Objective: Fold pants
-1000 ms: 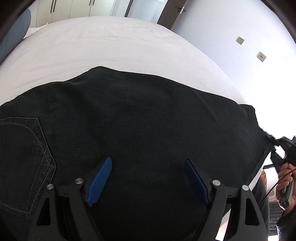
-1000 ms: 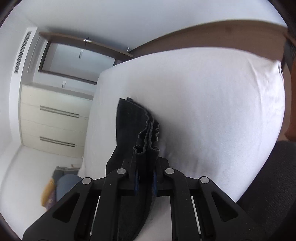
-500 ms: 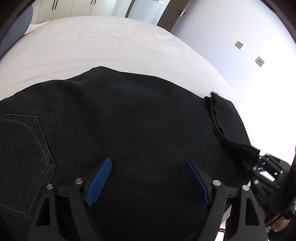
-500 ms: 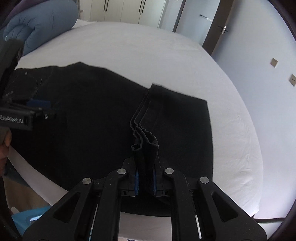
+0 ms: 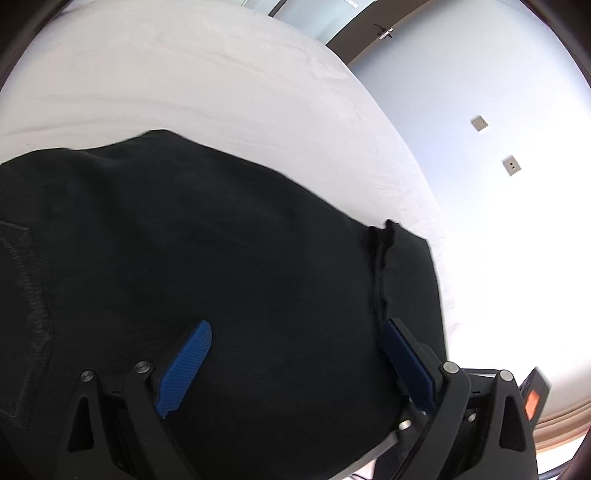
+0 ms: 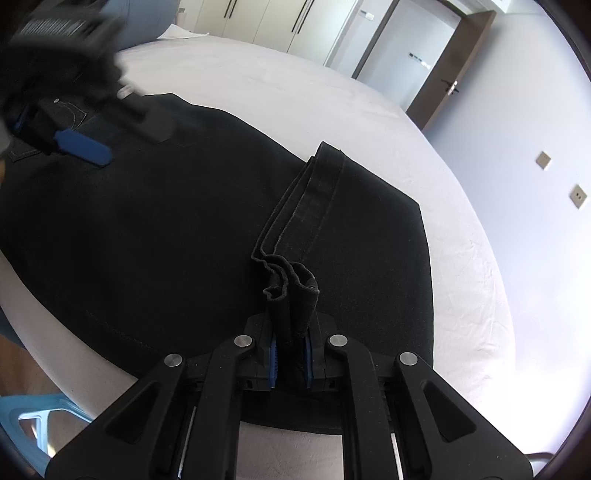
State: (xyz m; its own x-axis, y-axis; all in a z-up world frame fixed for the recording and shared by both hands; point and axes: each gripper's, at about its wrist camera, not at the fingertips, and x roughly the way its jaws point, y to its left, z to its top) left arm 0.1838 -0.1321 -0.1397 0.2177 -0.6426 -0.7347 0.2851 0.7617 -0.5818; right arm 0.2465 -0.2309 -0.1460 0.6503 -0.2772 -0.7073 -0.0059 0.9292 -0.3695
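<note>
Black jeans (image 6: pixel 155 221) lie flat on a white bed (image 6: pixel 288 88); they also fill the left wrist view (image 5: pixel 184 240). My right gripper (image 6: pixel 290 349) is shut on the bunched leg hems (image 6: pixel 291 284) and holds them folded back over the legs. The hem edge (image 5: pixel 380 258) shows at the right of the left wrist view. My left gripper (image 5: pixel 295 354) is open, its blue pads (image 5: pixel 188 358) low over the thigh area. It shows blurred at the upper left of the right wrist view (image 6: pixel 77 144), near the back pocket (image 6: pixel 70 114).
The bed's near edge (image 6: pixel 92 354) runs below the jeans, with a light blue stool (image 6: pixel 33 413) beside it. A blue pillow (image 6: pixel 147 14), wardrobes (image 6: pixel 273 22) and a door (image 6: pixel 447 74) stand beyond. A wall with sockets (image 5: pixel 480 123) is at the right.
My right gripper has carried the hems up and over the legs towards the waist, laying them down as a fold. My left gripper has shifted right over the jeans, still open.
</note>
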